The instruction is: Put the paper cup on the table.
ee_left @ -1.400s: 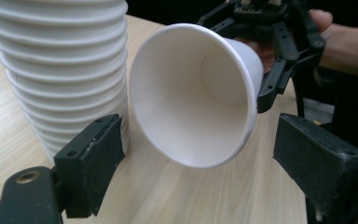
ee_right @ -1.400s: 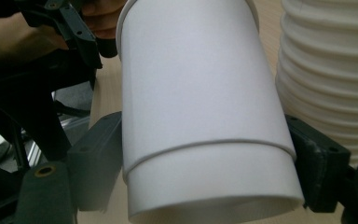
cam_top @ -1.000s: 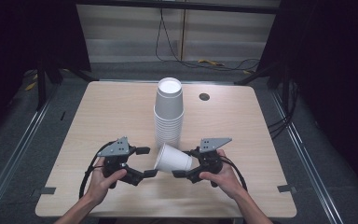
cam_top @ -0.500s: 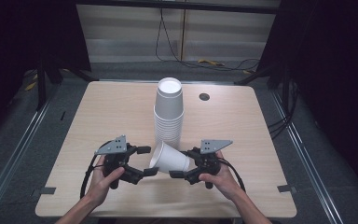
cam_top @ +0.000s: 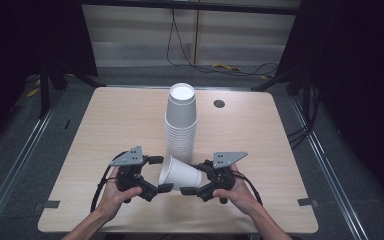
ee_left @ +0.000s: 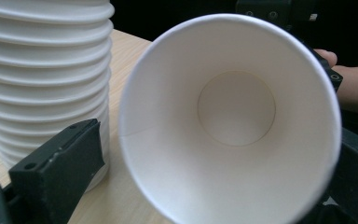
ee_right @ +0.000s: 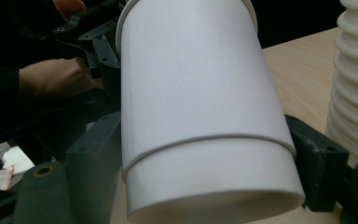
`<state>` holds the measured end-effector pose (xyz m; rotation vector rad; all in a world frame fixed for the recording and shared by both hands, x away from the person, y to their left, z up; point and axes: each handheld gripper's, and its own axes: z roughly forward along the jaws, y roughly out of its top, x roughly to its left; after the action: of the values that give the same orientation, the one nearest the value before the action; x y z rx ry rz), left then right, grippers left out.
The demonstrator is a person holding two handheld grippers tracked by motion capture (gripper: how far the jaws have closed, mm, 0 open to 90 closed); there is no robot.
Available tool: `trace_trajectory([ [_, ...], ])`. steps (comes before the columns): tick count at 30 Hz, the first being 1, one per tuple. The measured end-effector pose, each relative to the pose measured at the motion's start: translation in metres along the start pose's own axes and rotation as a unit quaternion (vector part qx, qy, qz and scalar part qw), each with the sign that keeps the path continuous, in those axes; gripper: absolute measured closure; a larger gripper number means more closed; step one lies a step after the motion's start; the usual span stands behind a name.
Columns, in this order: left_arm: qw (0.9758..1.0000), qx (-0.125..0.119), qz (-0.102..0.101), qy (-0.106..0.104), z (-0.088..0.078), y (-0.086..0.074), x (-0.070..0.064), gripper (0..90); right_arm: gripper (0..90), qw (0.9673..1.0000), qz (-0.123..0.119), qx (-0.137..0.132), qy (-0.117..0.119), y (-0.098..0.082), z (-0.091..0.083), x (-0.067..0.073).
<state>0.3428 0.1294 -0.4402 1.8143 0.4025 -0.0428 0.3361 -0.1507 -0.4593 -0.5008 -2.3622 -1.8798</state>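
Right gripper (cam_top: 194,183) has its two black jaws pressed against the base end of a single white paper cup (cam_top: 180,173), pinching it; in the right gripper view the jaws flank the cup's (ee_right: 200,107) lower wall on either side. Left gripper (cam_top: 161,174) has its jaws spread wide, one above and one below the cup's open rim in the high view; in the left gripper view one jaw sits at the lower left, apart from the rim, the other at the right edge, where contact cannot be told.

Just behind the two grippers, at the middle of the light wooden surface (cam_top: 110,120), stands a tall stack of paper cups (cam_top: 181,122), upside down with a flat white bottom on top. Its ribbed rims crowd the left of the left gripper view (ee_left: 42,79) and the right edge of the right gripper view (ee_right: 356,79); it rises close beside the held cup. A small dark round disc (cam_top: 219,104) lies on the surface farther back to the right, well apart.

The held cup lies on its side near the front edge, long axis roughly across the surface, mouth toward the left gripper, bottom toward the right. Its inside (ee_left: 235,109) is bare.

Counted: two grippers, one loose cup, one stack, one disc.
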Motion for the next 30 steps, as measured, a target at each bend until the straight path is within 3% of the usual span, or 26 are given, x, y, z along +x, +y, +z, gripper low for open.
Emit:
trace_trajectory([
  [13,0.9994,-0.003,-0.002,-0.035,0.0062,0.0004,-0.0003,2.5,21.1,0.9999,-0.013,0.002,0.01,-0.0005,0.0031,0.0032],
  [16,0.9995,0.004,0.007,-0.029,0.005,0.0033,-0.0022,5.3,21.2,0.9998,-0.012,0.005,0.013,-0.001,0.0039,0.0034],
  [20,0.9995,0.01,0.004,-0.03,0.0043,0.005,-0.0022,6.6,21.1,0.9998,-0.011,0.007,0.012,-0.0011,0.0043,0.0032],
  [30,0.9993,0.022,0.016,-0.025,0.0019,0.0063,-0.0039,9.0,16.6,0.999,-0.01,0.044,0.0,-0.0011,0.0065,0.0039],
])
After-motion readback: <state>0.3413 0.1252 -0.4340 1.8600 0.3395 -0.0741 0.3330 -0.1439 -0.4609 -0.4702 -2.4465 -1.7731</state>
